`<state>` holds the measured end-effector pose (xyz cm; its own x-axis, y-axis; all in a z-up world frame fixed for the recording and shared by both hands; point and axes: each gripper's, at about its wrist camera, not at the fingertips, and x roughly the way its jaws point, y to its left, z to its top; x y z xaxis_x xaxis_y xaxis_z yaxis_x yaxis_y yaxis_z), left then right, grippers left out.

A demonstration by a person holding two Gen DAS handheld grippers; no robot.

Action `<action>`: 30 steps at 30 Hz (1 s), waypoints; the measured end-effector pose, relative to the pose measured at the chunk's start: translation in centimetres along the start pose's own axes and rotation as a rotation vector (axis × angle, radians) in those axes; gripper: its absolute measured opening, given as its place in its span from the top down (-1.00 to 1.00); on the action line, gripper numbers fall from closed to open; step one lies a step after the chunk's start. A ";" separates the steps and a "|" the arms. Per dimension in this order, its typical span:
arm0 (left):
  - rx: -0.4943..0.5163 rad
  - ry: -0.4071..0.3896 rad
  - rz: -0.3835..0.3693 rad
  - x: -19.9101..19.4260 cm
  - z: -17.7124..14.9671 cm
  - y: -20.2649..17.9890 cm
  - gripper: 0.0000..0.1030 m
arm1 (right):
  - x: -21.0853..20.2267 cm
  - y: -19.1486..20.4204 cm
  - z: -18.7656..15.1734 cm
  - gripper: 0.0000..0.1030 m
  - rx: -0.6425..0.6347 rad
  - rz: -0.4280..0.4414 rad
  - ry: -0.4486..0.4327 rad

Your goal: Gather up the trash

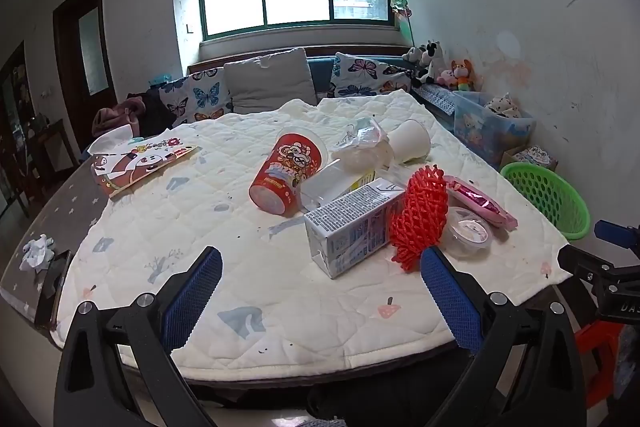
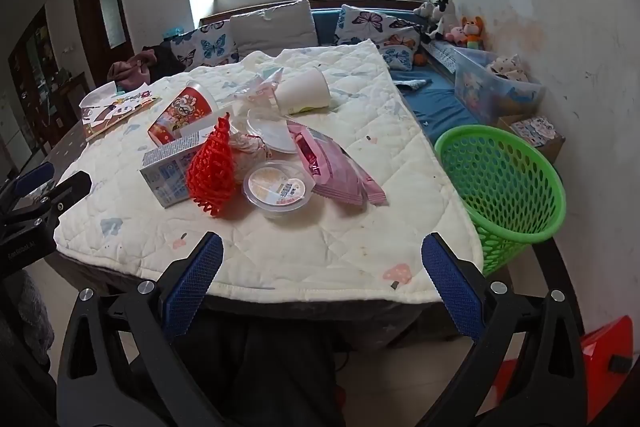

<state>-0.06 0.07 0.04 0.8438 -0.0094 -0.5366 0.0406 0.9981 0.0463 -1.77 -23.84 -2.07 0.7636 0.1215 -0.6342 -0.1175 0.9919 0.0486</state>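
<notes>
Trash lies in a heap on the quilted table cover [image 1: 248, 267]: a red snack cup [image 1: 286, 173] on its side, a grey drink carton [image 1: 352, 229], a red foam net [image 1: 420, 215], a clear lidded cup [image 1: 468, 231], a pink wrapper [image 1: 480, 201], a white paper cup [image 1: 410, 146] and clear plastic [image 1: 360, 143]. In the right wrist view they show too: carton [image 2: 168, 167], net [image 2: 212, 167], lidded cup [image 2: 278, 191], pink wrapper [image 2: 336, 167]. A green basket [image 2: 504, 187] stands at the table's right edge. My left gripper [image 1: 320, 291] and right gripper [image 2: 322, 283] are open and empty, near the table's front edge.
A picture book [image 1: 140, 163] lies at the table's far left. A crumpled tissue [image 1: 36, 253] and a phone [image 1: 52, 287] lie on the bare left edge. A sofa with cushions [image 1: 268, 87], plush toys [image 1: 430, 61] and a storage box [image 1: 488, 131] stand behind.
</notes>
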 end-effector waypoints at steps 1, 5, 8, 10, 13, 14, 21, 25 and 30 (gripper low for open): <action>0.001 -0.001 -0.001 -0.1 0.0 0.0 -0.87 | 0.0 0.0 0.0 -0.92 -0.002 -0.001 0.001; 0.003 0.006 0.002 0.0 0.0 0.0 -0.87 | 0.1 0.0 0.0 -0.92 -0.005 -0.005 0.002; 0.005 0.008 -0.001 0.0 0.0 -0.1 -0.87 | 0.1 0.0 0.0 -0.92 -0.008 -0.011 0.002; 0.005 0.009 -0.001 0.0 0.1 0.3 -0.87 | 0.5 -0.2 -0.1 -0.92 0.000 0.006 0.010; 0.004 0.010 -0.001 0.1 0.1 0.3 -0.87 | 0.4 -0.1 -0.1 -0.92 0.003 0.011 0.015; 0.003 0.009 -0.001 0.1 0.0 0.4 -0.87 | 0.3 0.0 -0.1 -0.92 0.002 0.009 0.015; 0.002 0.012 0.000 0.4 0.1 0.5 -0.87 | 0.5 0.0 0.0 -0.92 0.003 0.009 0.018; 0.002 0.013 -0.001 0.4 -0.1 0.5 -0.87 | 0.6 0.2 -0.1 -0.91 0.001 0.008 0.022; 0.000 0.017 0.002 0.7 -0.2 0.1 -0.87 | 0.8 0.2 -0.1 -0.92 0.001 0.011 0.025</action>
<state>0.46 0.17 -0.48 0.8345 -0.0066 -0.5510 0.0393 0.9981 0.0475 -1.25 -23.59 -2.61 0.7460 0.1315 -0.6529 -0.1252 0.9905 0.0565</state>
